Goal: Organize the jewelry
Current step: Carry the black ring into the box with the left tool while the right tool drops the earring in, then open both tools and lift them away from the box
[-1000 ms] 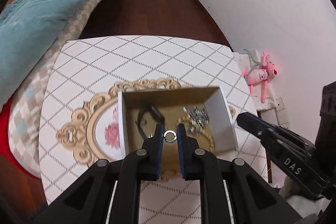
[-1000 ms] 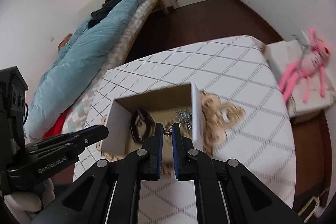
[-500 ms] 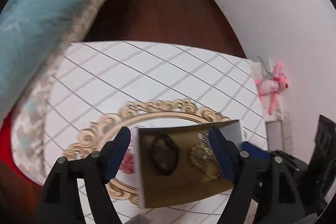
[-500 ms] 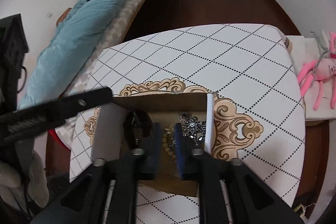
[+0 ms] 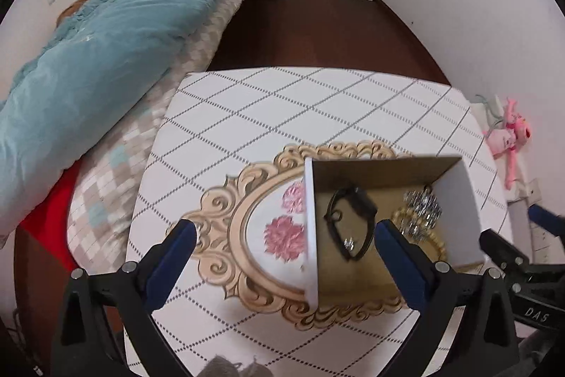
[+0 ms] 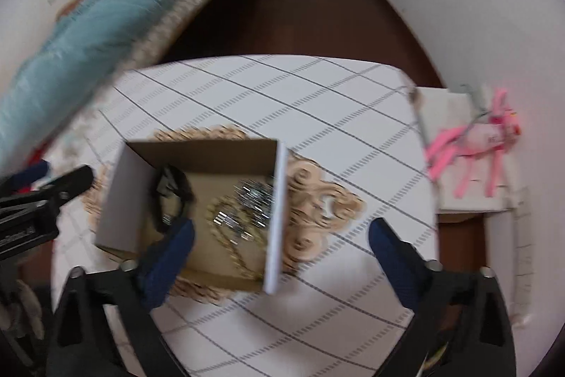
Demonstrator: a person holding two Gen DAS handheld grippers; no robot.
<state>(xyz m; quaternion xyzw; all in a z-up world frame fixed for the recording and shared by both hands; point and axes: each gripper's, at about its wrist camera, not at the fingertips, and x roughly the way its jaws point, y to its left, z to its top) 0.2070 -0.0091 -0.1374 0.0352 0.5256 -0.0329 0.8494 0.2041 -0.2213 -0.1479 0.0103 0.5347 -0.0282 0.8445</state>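
An open cardboard box (image 5: 310, 221) (image 6: 273, 218) stands on the table. It holds a black watch (image 5: 348, 219) (image 6: 171, 196), a small silver ring (image 5: 349, 243), a gold bead chain (image 5: 429, 237) (image 6: 233, 248) and sparkly silver jewelry (image 5: 422, 205) (image 6: 256, 196). My left gripper (image 5: 282, 235) is wide open and empty above the box's left wall. My right gripper (image 6: 280, 234) is wide open and empty above the box's right wall. The right gripper's finger shows at the right edge of the left wrist view (image 5: 508, 246).
The table (image 5: 265, 115) has a white diamond-pattern cloth with a gold ornate motif (image 5: 247, 228). A bed with a teal duvet (image 5: 99, 59) stands at the left. A pink plush toy (image 6: 483, 140) lies on a white box at the right.
Both grippers have opened wide and pulled back above the box. The left let go of the silver ring, which now lies in the box. The right released a small jewelry piece.
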